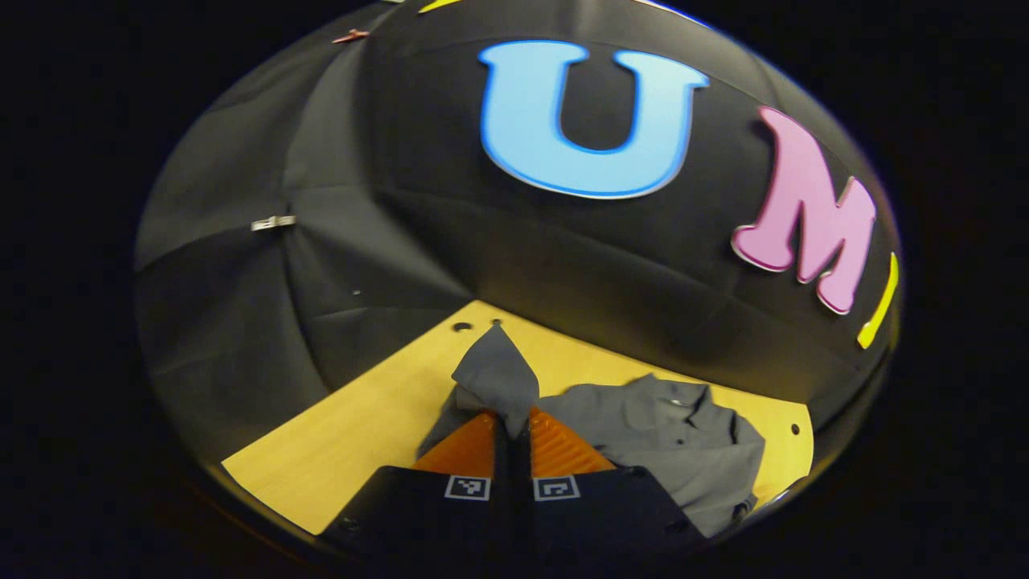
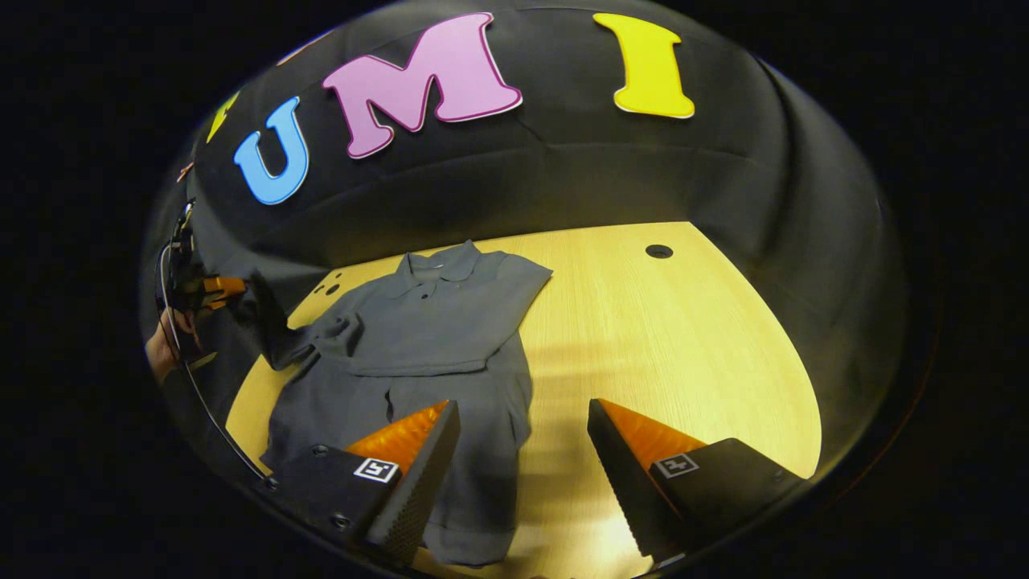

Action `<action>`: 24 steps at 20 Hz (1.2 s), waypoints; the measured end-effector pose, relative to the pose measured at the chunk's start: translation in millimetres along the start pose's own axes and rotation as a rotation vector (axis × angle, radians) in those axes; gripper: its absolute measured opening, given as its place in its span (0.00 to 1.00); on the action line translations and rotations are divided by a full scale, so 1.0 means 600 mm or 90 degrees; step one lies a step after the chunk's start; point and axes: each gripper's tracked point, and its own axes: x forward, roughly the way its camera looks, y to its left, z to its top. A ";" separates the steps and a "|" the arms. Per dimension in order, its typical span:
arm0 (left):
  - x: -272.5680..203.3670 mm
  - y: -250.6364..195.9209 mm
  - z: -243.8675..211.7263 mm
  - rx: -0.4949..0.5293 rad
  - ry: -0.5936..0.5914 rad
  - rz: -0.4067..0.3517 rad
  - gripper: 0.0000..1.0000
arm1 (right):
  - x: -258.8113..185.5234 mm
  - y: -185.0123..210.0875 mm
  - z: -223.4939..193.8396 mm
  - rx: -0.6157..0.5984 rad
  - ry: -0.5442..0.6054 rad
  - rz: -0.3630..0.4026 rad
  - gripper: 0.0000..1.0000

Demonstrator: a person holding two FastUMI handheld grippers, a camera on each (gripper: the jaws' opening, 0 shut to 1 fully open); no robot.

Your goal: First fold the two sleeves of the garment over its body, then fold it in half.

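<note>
Left gripper view: low, close, facing wall. Right gripper view: higher, looking down. Both share shirt [image 2: 418,338] on table [image 2: 667,338].

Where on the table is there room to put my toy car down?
The biggest bare patch of the table lies beside the shirt, on the side with the round hole, running toward the right tool, which is open. It is crowded where the left tool pinches a sleeve up off the wood.
</note>
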 end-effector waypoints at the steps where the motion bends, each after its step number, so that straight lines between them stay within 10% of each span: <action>1: 0.003 -0.048 0.001 0.001 -0.004 -0.036 0.08 | -0.002 -0.004 -0.007 0.006 0.004 0.001 0.99; 11: 0.040 -0.384 -0.113 0.005 0.087 -0.227 0.05 | -0.025 -0.035 -0.064 0.048 0.052 -0.005 0.99; 24: 0.042 -0.530 -0.264 -0.031 0.229 -0.310 0.18 | -0.027 -0.023 -0.098 0.043 0.103 0.003 0.99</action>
